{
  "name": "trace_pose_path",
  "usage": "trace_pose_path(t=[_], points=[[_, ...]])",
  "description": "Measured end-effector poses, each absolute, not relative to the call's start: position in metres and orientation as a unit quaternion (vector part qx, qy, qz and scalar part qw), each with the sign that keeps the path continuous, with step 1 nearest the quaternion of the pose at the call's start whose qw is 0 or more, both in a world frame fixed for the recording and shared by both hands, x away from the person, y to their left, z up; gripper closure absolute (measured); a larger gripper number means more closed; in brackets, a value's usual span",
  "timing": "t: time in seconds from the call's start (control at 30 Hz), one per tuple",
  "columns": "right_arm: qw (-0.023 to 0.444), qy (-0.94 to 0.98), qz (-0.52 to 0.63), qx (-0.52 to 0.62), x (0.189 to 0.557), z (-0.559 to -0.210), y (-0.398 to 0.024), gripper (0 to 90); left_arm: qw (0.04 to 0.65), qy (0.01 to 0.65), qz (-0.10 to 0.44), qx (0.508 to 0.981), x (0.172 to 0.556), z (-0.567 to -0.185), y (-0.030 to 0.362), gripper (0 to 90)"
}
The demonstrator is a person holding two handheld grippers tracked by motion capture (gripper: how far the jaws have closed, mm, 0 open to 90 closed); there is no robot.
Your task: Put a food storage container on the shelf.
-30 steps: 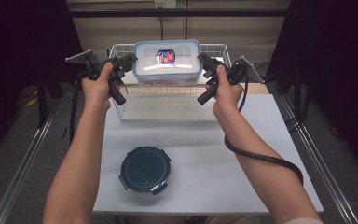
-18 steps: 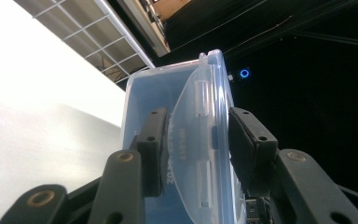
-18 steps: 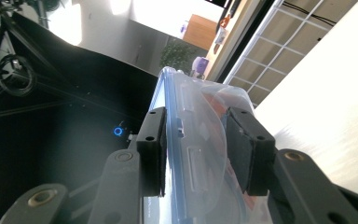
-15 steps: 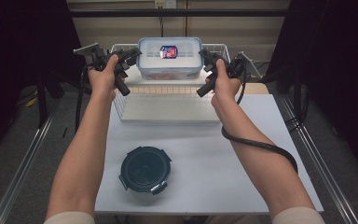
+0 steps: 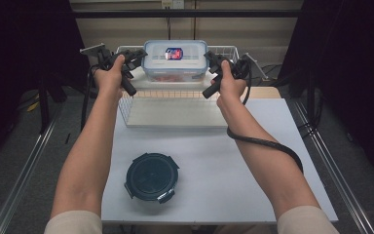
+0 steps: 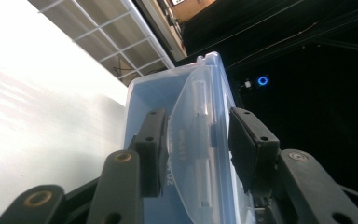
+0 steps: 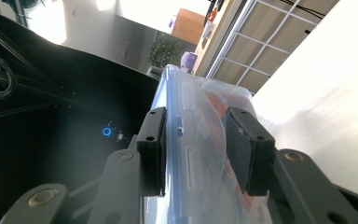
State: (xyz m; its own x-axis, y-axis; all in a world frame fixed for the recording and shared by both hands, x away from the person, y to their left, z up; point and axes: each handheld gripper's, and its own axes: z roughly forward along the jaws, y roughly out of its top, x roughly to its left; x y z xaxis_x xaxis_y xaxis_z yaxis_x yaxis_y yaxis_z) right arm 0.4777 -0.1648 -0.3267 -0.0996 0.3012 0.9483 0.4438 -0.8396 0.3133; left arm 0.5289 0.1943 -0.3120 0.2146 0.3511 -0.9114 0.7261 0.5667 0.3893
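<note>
A clear rectangular lidded container (image 5: 175,61) with red contents hangs over the white wire basket (image 5: 126,105) at the far side of the table. My left gripper (image 5: 139,54) is shut on the container's left end and my right gripper (image 5: 210,57) on its right end. In the left gripper view the pads of the left gripper (image 6: 193,140) clamp the container's (image 6: 186,93) side clip and lid edge. In the right gripper view the right gripper (image 7: 193,140) squeezes the blue-rimmed lid and clip of the container (image 7: 186,93).
A dark round lidded container (image 5: 152,176) sits on the white table (image 5: 253,161) near the front, between the person's forearms. The right gripper's cable (image 5: 268,144) loops over the table. Metal rails run along both sides.
Both hands have carried the container a little farther from the person, over the basket. The grips on its two ends look the same.
</note>
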Motion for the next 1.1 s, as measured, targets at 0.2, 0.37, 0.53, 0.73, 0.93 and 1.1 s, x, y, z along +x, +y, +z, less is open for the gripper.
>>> trace_pose_path(t=[0.2,0.37,0.53,0.73,0.93,1.1], points=[[0.042,-0.291,-0.679,-0.673,0.48,-0.329,-0.164,58.5,0.635,0.613,-0.143,0.448,0.531,-0.314,0.193,56.6],[0.035,-0.292,-0.678,-0.674,0.483,-0.33,-0.163,57.4,0.633,0.614,-0.139,0.451,0.531,-0.315,0.192,56.2],[0.033,-0.295,-0.676,-0.675,0.482,-0.329,-0.163,57.4,0.635,0.61,-0.131,0.456,0.531,-0.315,0.193,56.1],[0.005,-0.307,-0.678,-0.667,0.478,-0.326,-0.163,53.8,0.637,0.6,-0.12,0.468,0.526,-0.31,0.197,51.1],[0.001,-0.316,-0.683,-0.659,0.468,-0.324,-0.162,50.6,0.635,0.592,-0.115,0.483,0.515,-0.305,0.196,45.5],[0.003,-0.321,-0.69,-0.649,0.454,-0.323,-0.162,46.6,0.624,0.59,-0.128,0.496,0.506,-0.302,0.195,32.6]])
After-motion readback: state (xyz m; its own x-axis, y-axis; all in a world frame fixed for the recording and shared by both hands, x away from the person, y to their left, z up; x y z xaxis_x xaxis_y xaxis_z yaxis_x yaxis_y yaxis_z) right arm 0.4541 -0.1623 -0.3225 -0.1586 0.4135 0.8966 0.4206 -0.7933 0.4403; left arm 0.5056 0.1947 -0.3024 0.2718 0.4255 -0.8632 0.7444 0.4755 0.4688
